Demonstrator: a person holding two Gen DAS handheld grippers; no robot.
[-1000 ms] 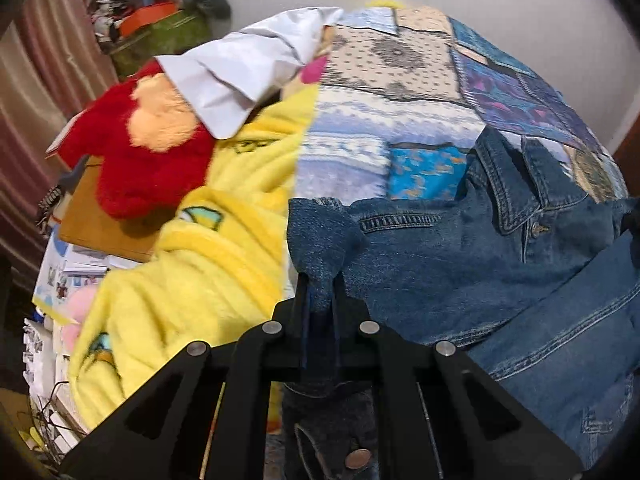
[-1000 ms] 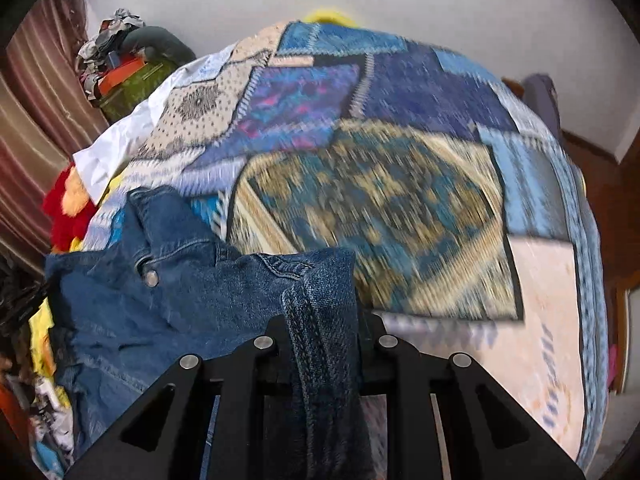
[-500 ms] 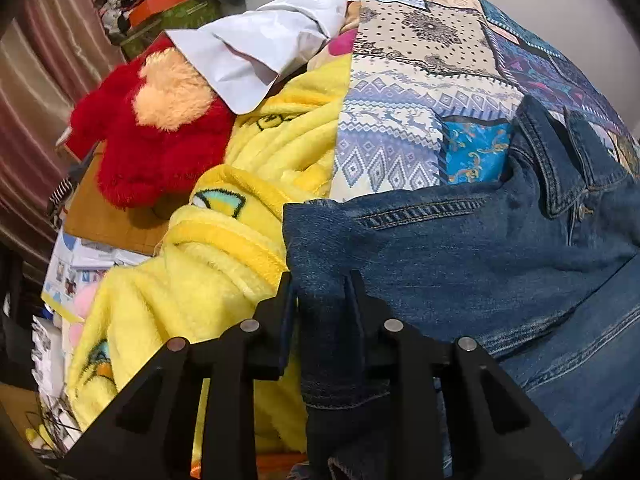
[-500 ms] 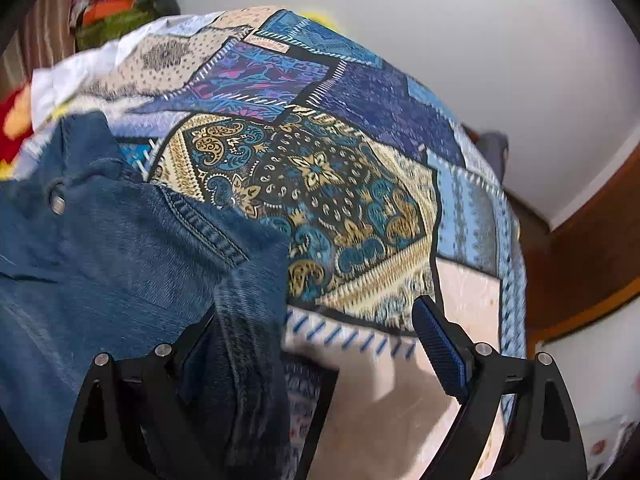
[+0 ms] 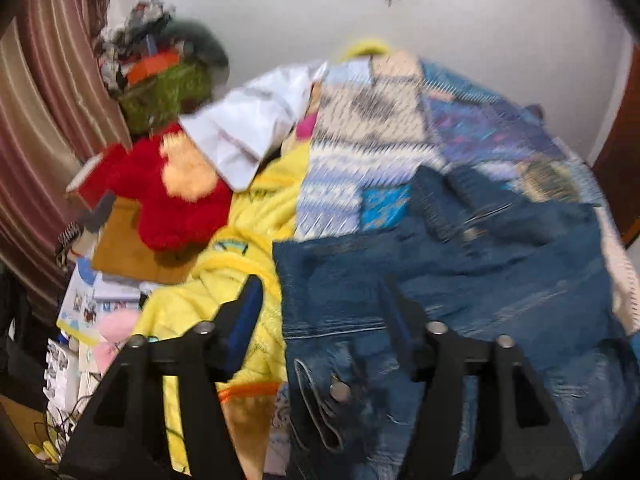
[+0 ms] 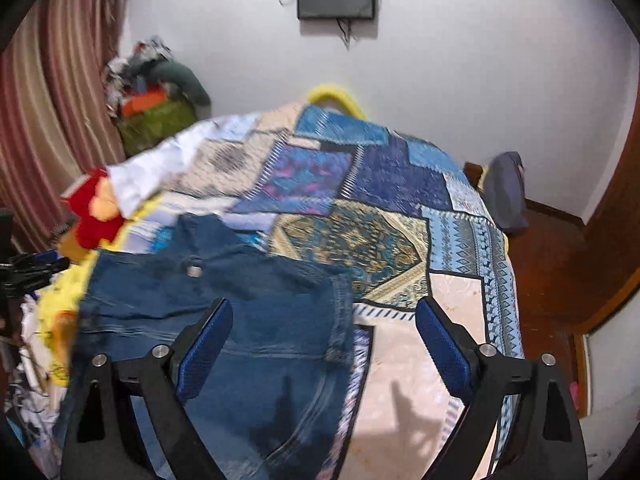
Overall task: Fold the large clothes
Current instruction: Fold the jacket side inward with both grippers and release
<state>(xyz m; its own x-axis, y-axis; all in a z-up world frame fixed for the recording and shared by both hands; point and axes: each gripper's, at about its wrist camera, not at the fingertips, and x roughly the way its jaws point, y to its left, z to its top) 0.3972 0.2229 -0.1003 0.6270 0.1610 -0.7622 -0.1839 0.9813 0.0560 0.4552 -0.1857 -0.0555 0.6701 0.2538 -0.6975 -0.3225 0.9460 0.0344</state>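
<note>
A blue denim jacket [image 5: 460, 272] lies spread on the patchwork bedspread [image 5: 372, 128], collar toward the wall. My left gripper [image 5: 320, 316] hovers above the jacket's left edge. Its jaws are opening and nothing is pressed between them; the denim only lies below. In the right wrist view the jacket [image 6: 224, 304] covers the left half of the bedspread [image 6: 360, 248]. My right gripper [image 6: 324, 336] hangs over the jacket's right edge with its jaws opening wide. Its blue pads [image 6: 440, 344] touch no cloth.
A yellow fleece blanket [image 5: 240, 248], a red plush toy [image 5: 176, 200] and a white cloth [image 5: 248, 128] crowd the bed's left side. Behind them are a green bag [image 5: 164, 96] and a striped curtain [image 5: 48, 112]. A wooden floor [image 6: 560, 264] and a grey bag [image 6: 506, 192] lie to the right.
Both grippers let go of the denim they held shut a second ago, opened, and drew up and back. The jacket now rests flat on the bed.
</note>
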